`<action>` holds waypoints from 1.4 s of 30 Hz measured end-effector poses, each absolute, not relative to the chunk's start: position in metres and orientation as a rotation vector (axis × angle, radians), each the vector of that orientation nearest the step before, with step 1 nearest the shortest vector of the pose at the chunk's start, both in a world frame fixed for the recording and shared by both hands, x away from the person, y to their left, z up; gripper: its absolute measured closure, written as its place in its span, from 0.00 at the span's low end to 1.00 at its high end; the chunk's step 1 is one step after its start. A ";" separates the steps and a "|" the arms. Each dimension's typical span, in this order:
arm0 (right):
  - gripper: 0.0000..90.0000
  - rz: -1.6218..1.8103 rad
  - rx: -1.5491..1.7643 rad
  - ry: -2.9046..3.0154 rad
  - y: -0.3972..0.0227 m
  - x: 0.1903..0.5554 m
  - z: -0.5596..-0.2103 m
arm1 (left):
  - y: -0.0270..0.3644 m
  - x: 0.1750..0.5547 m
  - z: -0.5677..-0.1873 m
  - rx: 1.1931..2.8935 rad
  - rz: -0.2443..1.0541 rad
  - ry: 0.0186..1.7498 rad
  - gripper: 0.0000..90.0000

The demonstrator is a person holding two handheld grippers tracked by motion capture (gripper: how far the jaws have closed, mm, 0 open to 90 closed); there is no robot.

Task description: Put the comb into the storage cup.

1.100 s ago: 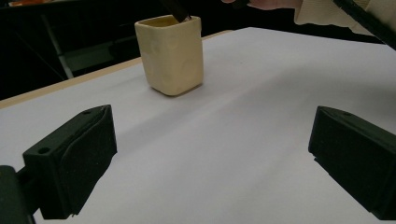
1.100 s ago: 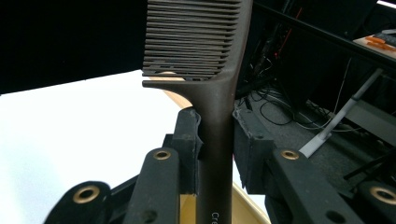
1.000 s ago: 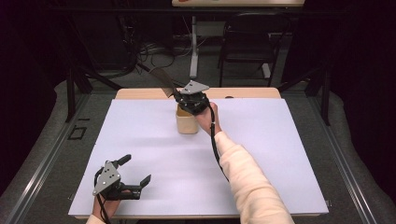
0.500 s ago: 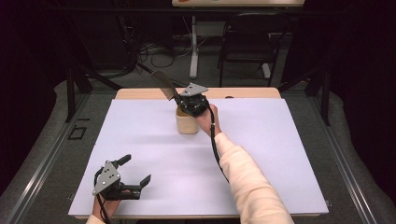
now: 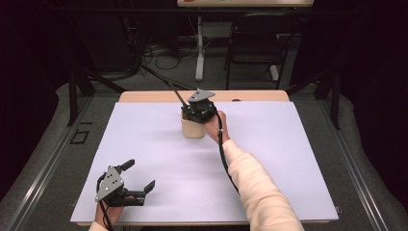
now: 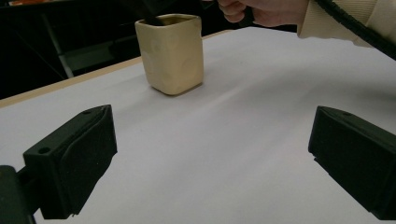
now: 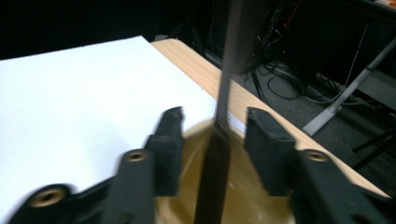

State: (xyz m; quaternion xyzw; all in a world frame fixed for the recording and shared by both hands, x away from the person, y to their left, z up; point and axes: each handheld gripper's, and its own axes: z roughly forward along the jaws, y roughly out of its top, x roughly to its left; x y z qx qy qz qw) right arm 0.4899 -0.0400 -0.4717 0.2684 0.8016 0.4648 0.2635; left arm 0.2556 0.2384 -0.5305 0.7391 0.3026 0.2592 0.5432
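Little is changing on the desk since the earlier frame apart from the right claw, whose jaws have just been opening: they are now standing apart on either side of a long dark utensil, with a gap showing on each side, so the pads are not pressing it. That utensil is standing in a cream cup, leaning out toward the desk's far edge. The cup is sitting upright on the white sheet, near the far edge and about midway across, with the right claw just above its mouth.

Well apart from the cup, near the front left corner, the left claw is resting with its jaws wide apart and nothing between them.

By the look of it the cup is ceramic or stoneware: a squarish body with rounded corners, slightly dimpled walls and a matte cream glaze. It is probably rigid, fairly weighty and breakable if tipped, and best taken across two opposite flat walls below the rim. The utensil looks thin, stiff and light, so its handle above the rim is the natural place to pinch.
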 end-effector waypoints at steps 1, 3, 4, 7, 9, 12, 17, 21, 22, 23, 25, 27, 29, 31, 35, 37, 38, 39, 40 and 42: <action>0.50 1.247 0.741 2.175 -0.041 0.489 -0.471 | 0.238 0.256 -0.530 1.755 0.617 0.716 0.01; 0.41 1.261 0.777 2.213 -0.046 0.487 -0.469 | 0.238 0.255 -0.530 1.756 0.617 0.716 0.01; 0.36 1.259 0.787 2.217 -0.048 0.486 -0.468 | 0.238 0.255 -0.530 1.756 0.617 0.717 0.01; 0.24 1.244 0.809 2.244 -0.054 0.482 -0.465 | 0.237 0.255 -0.530 1.757 0.619 0.715 0.01; 0.18 1.241 0.813 2.267 -0.058 0.480 -0.463 | 0.237 0.255 -0.530 1.756 0.621 0.717 0.01; 0.15 1.239 0.816 2.289 -0.062 0.477 -0.460 | 0.237 0.255 -0.530 1.758 0.620 0.718 0.01; 0.08 1.225 0.809 2.332 -0.068 0.472 -0.453 | 0.238 0.255 -0.530 1.757 0.622 0.719 0.01; 0.03 1.214 0.808 2.365 -0.073 0.467 -0.448 | 0.237 0.255 -0.530 1.759 0.620 0.716 0.01; 0.02 1.214 0.806 2.372 -0.074 0.466 -0.447 | 0.237 0.255 -0.530 1.758 0.620 0.716 0.01; 0.02 1.212 0.807 2.379 -0.075 0.465 -0.446 | 0.237 0.255 -0.530 1.760 0.620 0.717 0.01; 0.00 1.209 0.805 2.398 -0.078 0.463 -0.445 | 0.238 0.255 -0.530 1.757 0.623 0.716 0.01; 0.00 1.207 0.796 2.404 -0.082 0.460 -0.442 | 0.237 0.255 -0.530 1.757 0.622 0.717 0.01; 0.00 1.231 0.799 2.408 -0.086 0.457 -0.440 | 0.237 0.254 -0.530 1.759 0.622 0.717 0.01; 0.00 1.241 0.798 2.417 -0.090 0.454 -0.439 | 0.237 0.254 -0.530 1.760 0.624 0.713 0.01; 0.00 1.220 0.793 2.448 -0.099 0.448 -0.439 | 0.238 0.255 -0.530 1.754 0.621 0.721 0.01; 0.00 1.215 0.794 2.458 -0.102 0.445 -0.440 | 0.237 0.255 -0.530 1.758 0.621 0.719 0.01; 0.00 1.212 0.794 2.470 -0.104 0.444 -0.440 | 0.237 0.255 -0.530 1.759 0.621 0.717 0.01; 0.00 1.213 0.791 2.474 -0.107 0.443 -0.441 | 0.237 0.255 -0.530 1.761 0.623 0.714 0.01; 0.00 1.212 0.791 2.475 -0.109 0.441 -0.441 | 0.237 0.254 -0.530 1.760 0.624 0.714 0.01; 0.00 1.199 0.790 2.484 -0.114 0.438 -0.442 | 0.237 0.255 -0.530 1.758 0.623 0.718 0.01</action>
